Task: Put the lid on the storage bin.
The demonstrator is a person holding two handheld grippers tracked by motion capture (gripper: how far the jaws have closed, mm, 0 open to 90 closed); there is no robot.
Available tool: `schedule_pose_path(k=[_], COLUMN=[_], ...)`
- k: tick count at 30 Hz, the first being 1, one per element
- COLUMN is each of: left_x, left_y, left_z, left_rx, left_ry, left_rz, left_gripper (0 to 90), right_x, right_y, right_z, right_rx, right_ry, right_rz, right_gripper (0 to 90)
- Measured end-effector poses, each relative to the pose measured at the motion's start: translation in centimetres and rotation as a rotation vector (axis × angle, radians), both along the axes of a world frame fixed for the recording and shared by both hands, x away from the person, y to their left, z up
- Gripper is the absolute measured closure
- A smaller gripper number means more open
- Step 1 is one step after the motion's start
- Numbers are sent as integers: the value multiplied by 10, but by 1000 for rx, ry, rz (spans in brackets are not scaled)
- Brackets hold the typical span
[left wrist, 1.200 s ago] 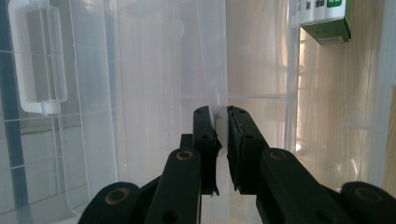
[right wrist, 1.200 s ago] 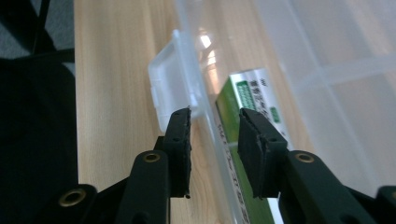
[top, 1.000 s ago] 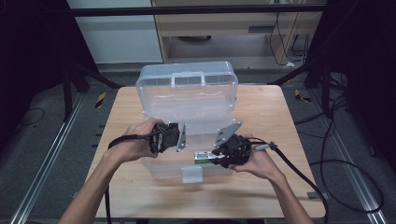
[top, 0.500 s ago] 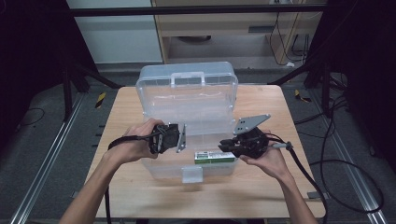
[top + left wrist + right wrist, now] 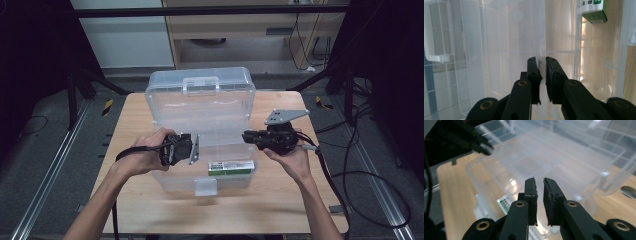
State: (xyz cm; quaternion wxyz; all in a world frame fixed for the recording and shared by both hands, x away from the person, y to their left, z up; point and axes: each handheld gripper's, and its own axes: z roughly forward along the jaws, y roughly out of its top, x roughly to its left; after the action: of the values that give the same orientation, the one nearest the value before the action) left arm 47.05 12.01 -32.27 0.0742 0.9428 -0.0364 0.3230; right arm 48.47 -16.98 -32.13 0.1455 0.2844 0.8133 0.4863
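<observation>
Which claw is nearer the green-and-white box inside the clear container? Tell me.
Left. The left claw is clamped on the clear container's side wall, just beside the box; the right claw hovers above the opposite wall, empty.

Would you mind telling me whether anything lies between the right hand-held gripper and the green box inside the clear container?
Nothing visible does. The right hand-held gripper hangs above the open container's right rim, jaws nearly together and empty, and the green box lies uncovered on the bottom below it.

clear plastic box (image 5: 200, 107), green-white carton (image 5: 231, 167)

clear box (image 5: 200, 115) open, carton (image 5: 231, 167) inside.
</observation>
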Motion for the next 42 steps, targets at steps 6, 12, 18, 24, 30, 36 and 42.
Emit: schedule_pose_path(k=[6,12,18,24,30,36,42], left_x=[0,-1,-2,-3,-4,-6,-8], left_y=[0,0,0,0,-1,-1,-2], left_z=[0,0,-1,0,-1,-3,-4], left_rx=[9,13,4,19,24,23,19], left_ry=[1,2,4,2,1,2,8], left_rz=[-2,-2,0,6,12,15,17], left_gripper=[812,812,812,811,811,810,810], right_x=[5,12,21,32,40,46,49], right_y=[-6,-10,-13,-10,-10,-10,-10], right_z=[4,6,6,5,8,6,5], right_rx=[53,79,105,104,139,128,137], right_ry=[-28,-20,-12,-8,-7,8,16], right_rz=[-57,-102,-129,-147,-184,-200,-207], right_gripper=[875,900,900,900,900,900,900])
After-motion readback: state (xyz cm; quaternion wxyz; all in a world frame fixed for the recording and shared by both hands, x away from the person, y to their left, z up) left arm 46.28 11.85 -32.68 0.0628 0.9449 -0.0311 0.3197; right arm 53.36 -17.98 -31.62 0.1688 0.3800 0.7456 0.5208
